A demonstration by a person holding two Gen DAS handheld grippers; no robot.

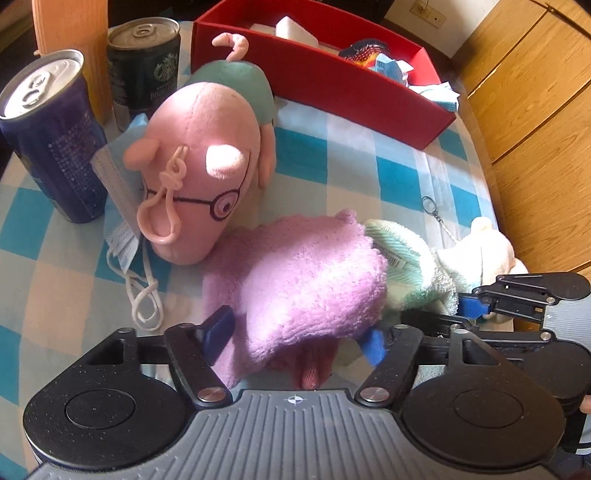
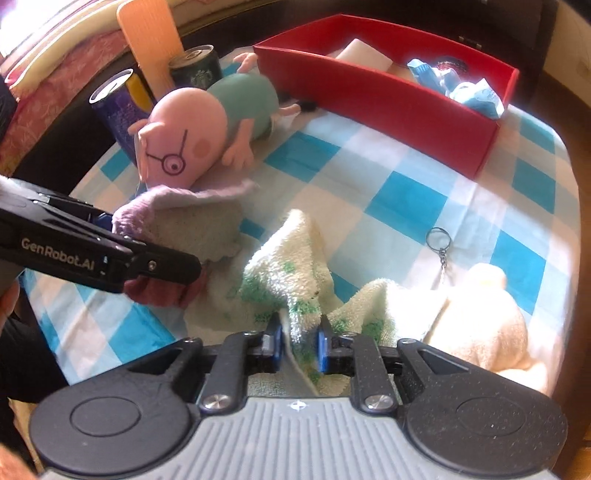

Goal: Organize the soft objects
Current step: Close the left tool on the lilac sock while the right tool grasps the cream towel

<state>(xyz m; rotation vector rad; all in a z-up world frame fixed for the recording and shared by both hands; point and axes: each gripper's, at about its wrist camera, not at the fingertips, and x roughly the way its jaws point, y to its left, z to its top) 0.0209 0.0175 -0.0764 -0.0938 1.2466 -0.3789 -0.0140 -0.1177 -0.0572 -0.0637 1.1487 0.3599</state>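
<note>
A fluffy purple cloth [image 1: 306, 273] lies bunched on the checked tablecloth [image 1: 351, 155], between the wide-apart fingers of my left gripper [image 1: 295, 336]. That gripper is open; the left fingertip [image 1: 218, 328] stands just clear of the cloth. Beside it to the right, my right gripper [image 2: 300, 343] is shut on a fold of a white-and-green towel [image 2: 291, 280], which rises in a peak from the table. A pink pig plush [image 1: 207, 155] with glasses lies behind the purple cloth. A cream plush [image 2: 487, 314] with a keyring sits at the right.
A red box [image 1: 332, 85] at the back holds a white block, blue face masks and a colourful item. Two drink cans [image 1: 48, 147] [image 1: 144, 62] and an orange board [image 1: 70, 26] stand at the back left. A face mask [image 1: 118, 206] lies under the pig. Wooden cabinet [image 1: 535, 129] on the right.
</note>
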